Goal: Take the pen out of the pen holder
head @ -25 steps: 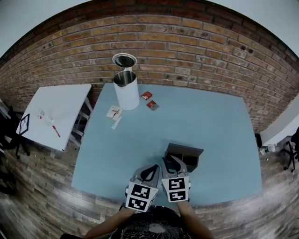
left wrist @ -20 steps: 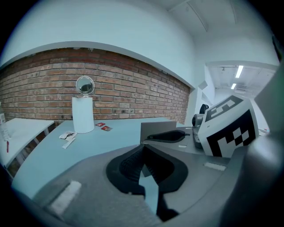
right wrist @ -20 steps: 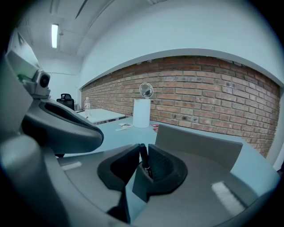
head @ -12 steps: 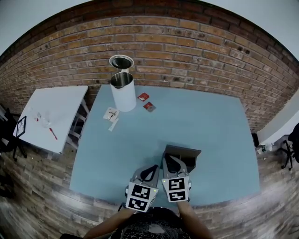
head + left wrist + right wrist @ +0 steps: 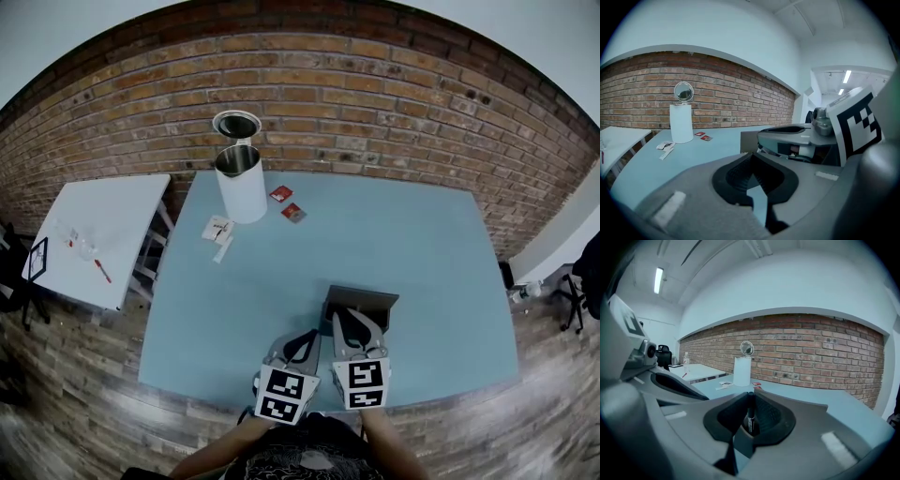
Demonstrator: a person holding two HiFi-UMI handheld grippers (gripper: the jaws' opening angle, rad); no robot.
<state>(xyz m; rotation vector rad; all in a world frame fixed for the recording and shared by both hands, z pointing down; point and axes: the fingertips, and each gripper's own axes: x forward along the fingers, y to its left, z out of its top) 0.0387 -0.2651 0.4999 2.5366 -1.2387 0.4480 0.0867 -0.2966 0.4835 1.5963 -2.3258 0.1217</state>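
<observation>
The pen holder (image 5: 364, 305) is a dark grey open box near the front of the blue table (image 5: 412, 244); in the left gripper view its wall (image 5: 749, 140) shows beyond the jaws. My right gripper (image 5: 349, 321) hangs over the holder's near side. In the right gripper view a black pen (image 5: 751, 417) stands upright, pinched between the jaws of my right gripper (image 5: 750, 401). From the head view the pen is hidden under that gripper. My left gripper (image 5: 307, 339) sits just left of the holder, jaws together and empty, also seen as my left gripper (image 5: 751, 161).
A white cylinder (image 5: 240, 183) with a round mirror (image 5: 236, 124) behind it stands at the table's far left. Two red packets (image 5: 288, 203) and white paper slips (image 5: 217, 229) lie near it. A white side table (image 5: 98, 234) stands to the left. A brick wall (image 5: 375, 103) runs behind.
The head camera has shifted a little, so the table and holder sit slightly higher and to the left. Both grippers stay by the holder with the same grip.
</observation>
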